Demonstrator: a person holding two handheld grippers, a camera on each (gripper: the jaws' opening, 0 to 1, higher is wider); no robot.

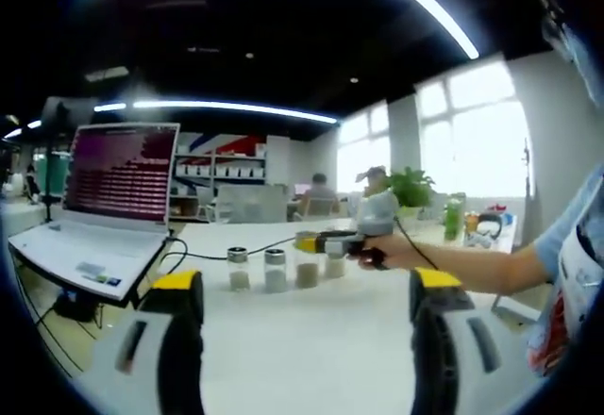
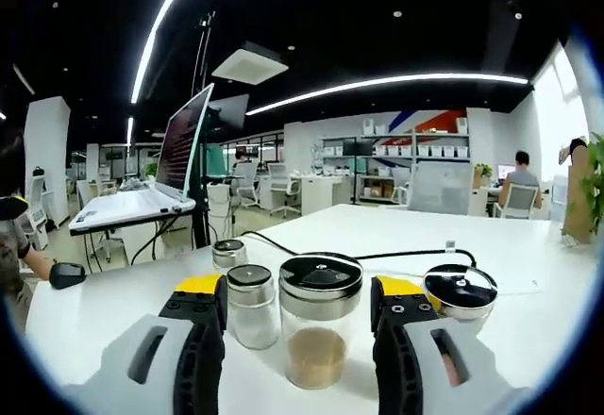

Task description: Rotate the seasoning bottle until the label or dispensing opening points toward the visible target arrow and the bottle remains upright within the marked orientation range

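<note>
Four jars stand in a row on the white table (image 2: 528,245). In the right gripper view the big jar (image 2: 320,321) stands upright between the jaws of the right gripper (image 2: 304,325); it has a dark lid with a chrome rim and a layer of tan seasoning at the bottom of clear glass. The jaws are spread on either side of the jar, close to its walls; I cannot tell whether they touch it. Just beside the big jar on its left stands a small jar (image 2: 252,306) with a grey lid, contents unclear, and behind that a second small jar (image 2: 229,254). To the right of the big jar, partly behind the jaw, sits a fourth jar (image 2: 460,290) with a glossy dark lid.

In the left gripper view the same row (image 1: 283,269) lies far ahead, each jar showing pale powder low down, with the right gripper at its right end in a person's hand (image 1: 392,250). The left gripper (image 1: 307,316) hovers well apart from the big jar, jaws wide open and holding nothing.

An open laptop (image 1: 104,207) sits on the table left of the row, and a black cable (image 2: 377,255) runs behind the jars. The room is an office with ceiling light strips, shelves, windows, a potted plant (image 1: 412,189) and seated people
</note>
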